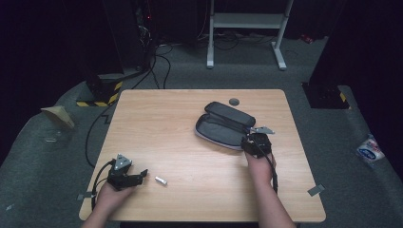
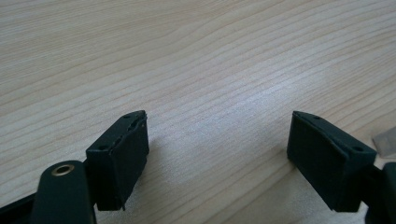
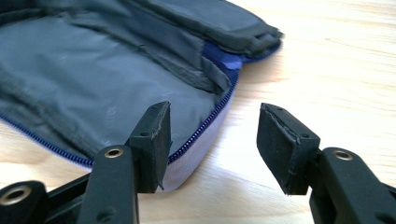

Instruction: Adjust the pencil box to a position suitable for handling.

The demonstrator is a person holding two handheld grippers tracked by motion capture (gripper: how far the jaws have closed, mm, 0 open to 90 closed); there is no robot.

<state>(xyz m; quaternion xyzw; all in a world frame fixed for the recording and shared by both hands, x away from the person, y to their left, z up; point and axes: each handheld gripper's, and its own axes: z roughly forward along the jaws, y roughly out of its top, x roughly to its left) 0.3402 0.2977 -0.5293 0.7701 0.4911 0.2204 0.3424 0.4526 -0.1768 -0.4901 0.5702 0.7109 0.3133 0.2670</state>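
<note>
Right gripper (image 1: 250, 141) at open pouch (image 1: 225, 124)

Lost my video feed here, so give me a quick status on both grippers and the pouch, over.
Right gripper open, fingers straddling open pouch's zipper corner, not pinching. Left gripper open, over bare table. Small silver piece beside left gripper. Nothing in the way.

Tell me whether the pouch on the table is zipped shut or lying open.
Open. The pouch lies spread in two halves, its grey lining and unzipped blue zipper showing in the right gripper view.

Lab: cables (image 1: 161, 61), hazard-taped stand (image 1: 102, 92)
</note>
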